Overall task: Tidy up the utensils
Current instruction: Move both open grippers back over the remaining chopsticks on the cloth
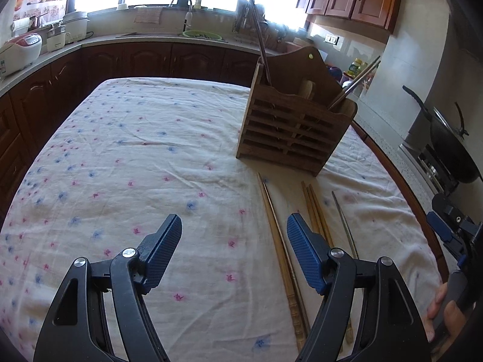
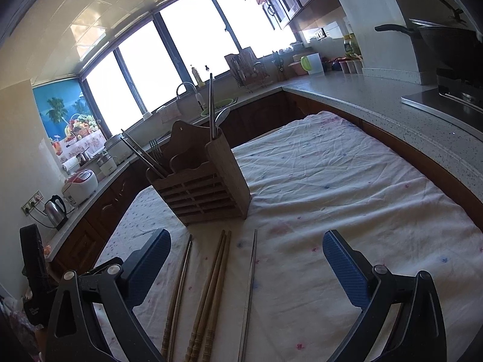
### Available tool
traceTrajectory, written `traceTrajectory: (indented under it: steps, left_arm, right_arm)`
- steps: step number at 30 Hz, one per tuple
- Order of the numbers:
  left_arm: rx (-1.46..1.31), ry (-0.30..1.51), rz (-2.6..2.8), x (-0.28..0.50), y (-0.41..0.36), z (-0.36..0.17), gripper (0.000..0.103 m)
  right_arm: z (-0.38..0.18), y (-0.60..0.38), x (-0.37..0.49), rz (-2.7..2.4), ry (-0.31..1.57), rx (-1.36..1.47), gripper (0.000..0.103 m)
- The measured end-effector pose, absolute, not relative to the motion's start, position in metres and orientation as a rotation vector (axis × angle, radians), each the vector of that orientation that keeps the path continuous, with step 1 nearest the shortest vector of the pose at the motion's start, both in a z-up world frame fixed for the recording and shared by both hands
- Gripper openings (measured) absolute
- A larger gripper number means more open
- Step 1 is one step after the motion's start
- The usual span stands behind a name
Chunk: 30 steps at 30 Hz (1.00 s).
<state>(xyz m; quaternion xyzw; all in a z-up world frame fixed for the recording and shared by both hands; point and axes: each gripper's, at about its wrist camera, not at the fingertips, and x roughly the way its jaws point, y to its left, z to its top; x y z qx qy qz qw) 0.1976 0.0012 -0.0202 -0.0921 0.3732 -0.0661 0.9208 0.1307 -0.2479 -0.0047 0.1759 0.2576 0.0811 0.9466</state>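
A wooden utensil holder [image 1: 289, 132] stands on the floral tablecloth [image 1: 135, 157], with chopsticks and a spoon in it; it also shows in the right wrist view [image 2: 205, 190]. In front of it lie a pair of wooden chopsticks [image 1: 277, 241], a bundle of wooden chopsticks [image 1: 315, 211] and a single metal chopstick [image 1: 345, 223]. The right wrist view shows the pair [image 2: 179, 286], the bundle [image 2: 212, 289] and the metal chopstick [image 2: 251, 283]. My left gripper [image 1: 234, 226] is open and empty above the pair. My right gripper [image 2: 246, 244] is open and empty above the loose chopsticks.
Kitchen counters run around the table, with rice cookers [image 1: 21, 49], a sink [image 1: 169, 34] and a kettle [image 2: 55, 211]. A wok [image 1: 449, 147] sits on the stove at the right. The right gripper [image 1: 452, 229] shows at the left wrist view's right edge.
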Motion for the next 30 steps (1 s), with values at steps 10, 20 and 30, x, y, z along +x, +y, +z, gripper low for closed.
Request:
traceTrajectory:
  steps: [10,20,30]
  left_arm:
    - [-0.056,0.918,-0.142,0.232,-0.040,-0.060,0.060]
    - [-0.030,0.923,-0.159,0.251,-0.048,-0.066,0.055]
    - [-0.033,0.922,-0.185,0.265,-0.041,-0.065,0.050]
  right_arm:
    - [-0.013,-0.247,0.137,0.155,0.559,0.330,0.100]
    - [-0.025,-0.251,0.153,0.142,0.621,0.343,0.082]
    - [-0.048,-0.232,0.187,0.171,0.745,0.292,0.057]
